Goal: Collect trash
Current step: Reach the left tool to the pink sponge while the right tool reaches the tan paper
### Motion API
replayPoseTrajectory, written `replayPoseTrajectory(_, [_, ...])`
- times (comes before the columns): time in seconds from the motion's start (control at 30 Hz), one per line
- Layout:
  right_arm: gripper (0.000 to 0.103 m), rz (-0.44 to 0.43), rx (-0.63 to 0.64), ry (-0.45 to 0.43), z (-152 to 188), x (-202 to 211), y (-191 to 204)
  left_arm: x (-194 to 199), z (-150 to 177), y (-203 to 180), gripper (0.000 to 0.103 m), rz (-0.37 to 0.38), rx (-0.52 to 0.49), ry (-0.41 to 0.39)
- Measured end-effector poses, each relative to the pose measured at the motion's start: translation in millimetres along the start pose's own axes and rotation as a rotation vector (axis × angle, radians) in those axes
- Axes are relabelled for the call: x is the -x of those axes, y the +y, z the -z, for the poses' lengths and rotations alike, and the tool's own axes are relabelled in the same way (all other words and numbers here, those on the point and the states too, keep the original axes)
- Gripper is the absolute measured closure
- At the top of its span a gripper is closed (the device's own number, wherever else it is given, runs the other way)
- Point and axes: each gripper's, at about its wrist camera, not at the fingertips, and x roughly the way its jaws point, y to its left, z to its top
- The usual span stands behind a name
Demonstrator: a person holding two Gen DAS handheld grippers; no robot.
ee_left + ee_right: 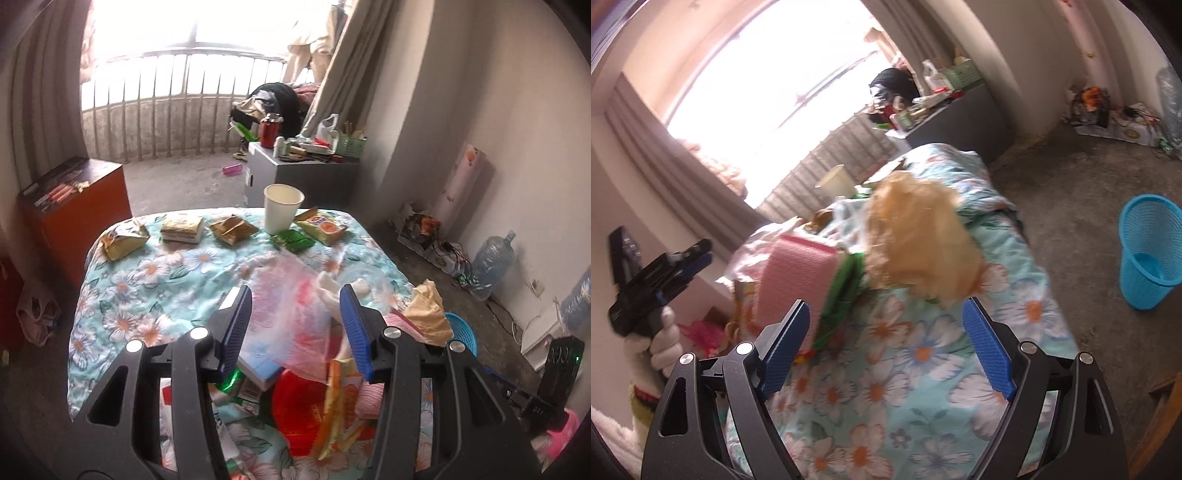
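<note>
My left gripper point(295, 291) hovers over a table with a floral cloth point(147, 295). Its blue pads stand half closed on a clear pinkish plastic bag point(291, 310), blurred and bunched between them. Beneath it lie a red wrapper point(303, 402) and other packets. A paper cup point(282, 212) and several snack wrappers point(183, 229) line the far edge. My right gripper point(886, 304) is open above the cloth, with a pink pack point(794, 284) by its left pad and crumpled tan paper point(916, 251) just ahead. A white-gloved hand holds the left gripper point(701, 254) at the left.
A blue mesh basket point(1148, 251) stands on the concrete floor right of the table, partly seen behind the tan paper point(461, 332). An orange cabinet point(74, 206) is far left, a cluttered grey cabinet point(295, 173) behind the table, a water jug point(493, 262) by the wall.
</note>
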Motion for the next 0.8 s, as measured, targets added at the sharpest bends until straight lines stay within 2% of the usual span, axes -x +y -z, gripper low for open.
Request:
replayPoseTrajectory(0.07, [0.020,-0.012,0.030,0.003,-1.0,-1.8,11.0,1.3,-4.3,15.8,0.056,-0.013,0.048,0.010])
replayPoseTrajectory(0.17, [0.020,-0.034,0.046,0.007,-3.8,-4.0,22.7,3.2,-6.8,19.3,0.056,0.048,0.062,0.031])
replayPoseTrajectory(0.27, [0.020,-0.061,0.033,0.014,-6.9,-9.2,27.7,-4.3,-7.5,4.4,0.055,0.153,0.048,0.080])
replayPoseTrajectory(0.43, [0.022,-0.057,0.013,-0.002,-11.5,-8.5,32.6,-17.1,-8.1,-23.0,0.055,0.218,0.011,0.112])
replayPoseTrajectory(0.57, [0.022,0.024,0.019,-0.030,-17.4,-2.3,24.4,-18.4,9.8,-51.5,0.055,0.278,-0.094,0.136])
replayPoseTrajectory(0.6, [0.022,0.049,0.020,-0.031,-21.0,-3.7,19.7,-19.9,15.8,-58.2,0.053,0.285,-0.124,0.149])
replayPoseTrajectory(0.63, [0.022,0.066,0.018,-0.031,-24.6,-6.2,14.3,-22.1,22.8,-66.2,0.047,0.286,-0.160,0.167])
replayPoseTrajectory(0.73, [0.022,0.110,0.011,-0.013,-40.5,-22.3,-2.3,-26.2,40.5,-82.7,0.038,0.247,-0.251,0.188])
replayPoseTrajectory(0.8, [0.022,0.133,0.008,0.012,-51.5,-39.7,-12.1,-28.4,47.4,-90.1,0.037,0.216,-0.296,0.192])
